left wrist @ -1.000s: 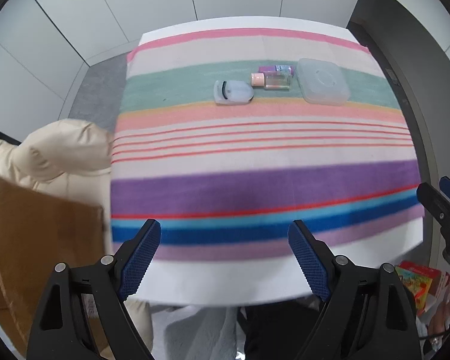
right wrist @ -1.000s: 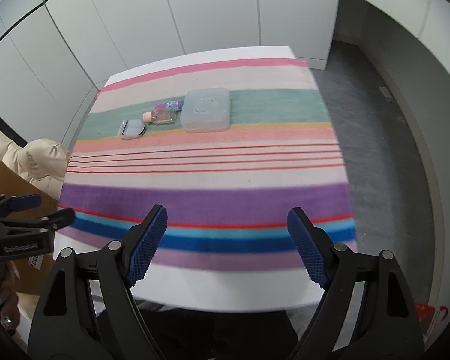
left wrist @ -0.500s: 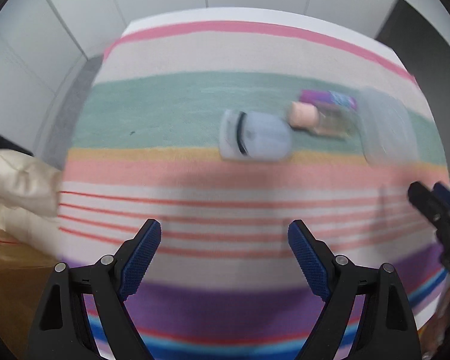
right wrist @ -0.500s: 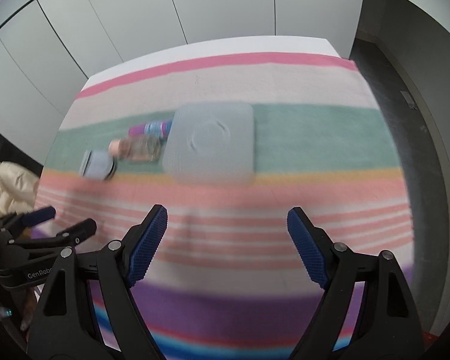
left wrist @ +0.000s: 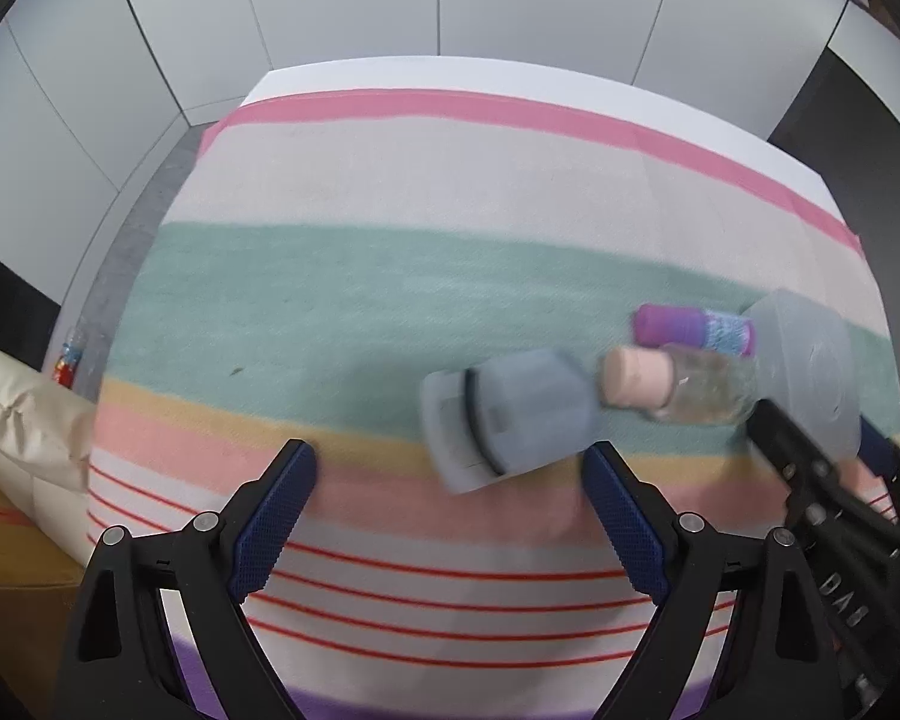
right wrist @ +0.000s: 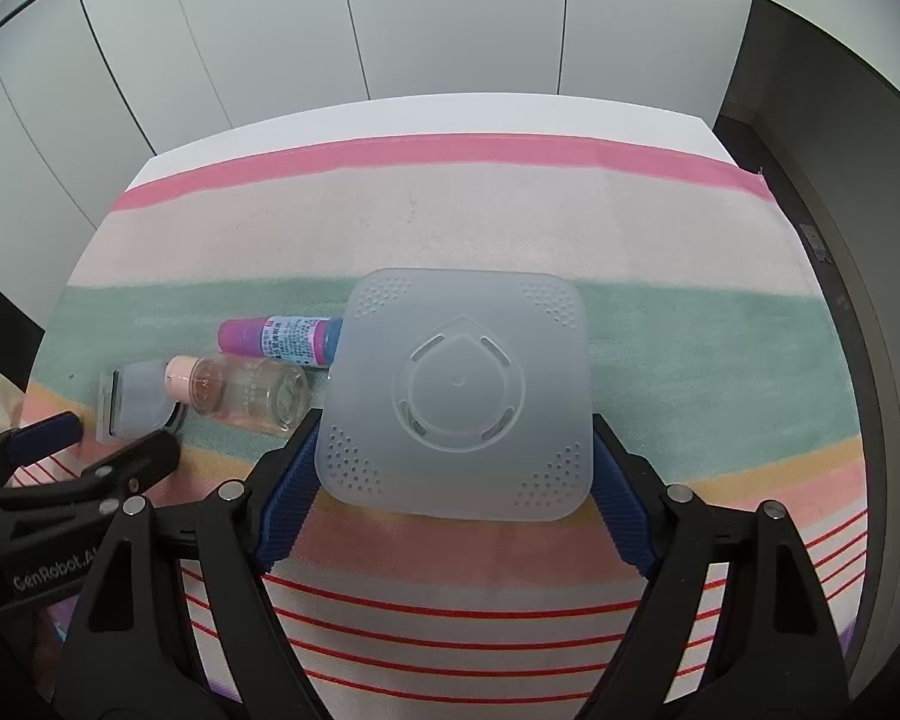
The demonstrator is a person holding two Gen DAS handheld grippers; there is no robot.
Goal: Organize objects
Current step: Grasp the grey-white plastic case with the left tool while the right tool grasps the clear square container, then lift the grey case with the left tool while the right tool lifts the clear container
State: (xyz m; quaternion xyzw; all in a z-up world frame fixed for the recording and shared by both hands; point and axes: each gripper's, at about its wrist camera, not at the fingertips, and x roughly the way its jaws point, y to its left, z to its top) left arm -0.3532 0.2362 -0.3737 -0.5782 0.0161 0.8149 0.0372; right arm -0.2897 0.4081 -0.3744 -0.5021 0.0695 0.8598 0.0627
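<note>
Two grippers are hovering spread: the left gripper [left wrist: 447, 510], opening, below the grey case [left wrist: 504, 420], the right gripper [right wrist: 453, 492] straddling the frosted box [right wrist: 459, 390], whose slick lid risks slipping sideways.

A plain indoor room, likely a home: flat white cabinet panels [right wrist: 450, 18] line the wall behind a desk spread with a striped cloth [right wrist: 450, 210]. Dark grey flooring [right wrist: 810, 150] runs alongside, and a cream cushion [left wrist: 12, 420] rests on a cardboard box [left wrist: 6, 552].
</note>
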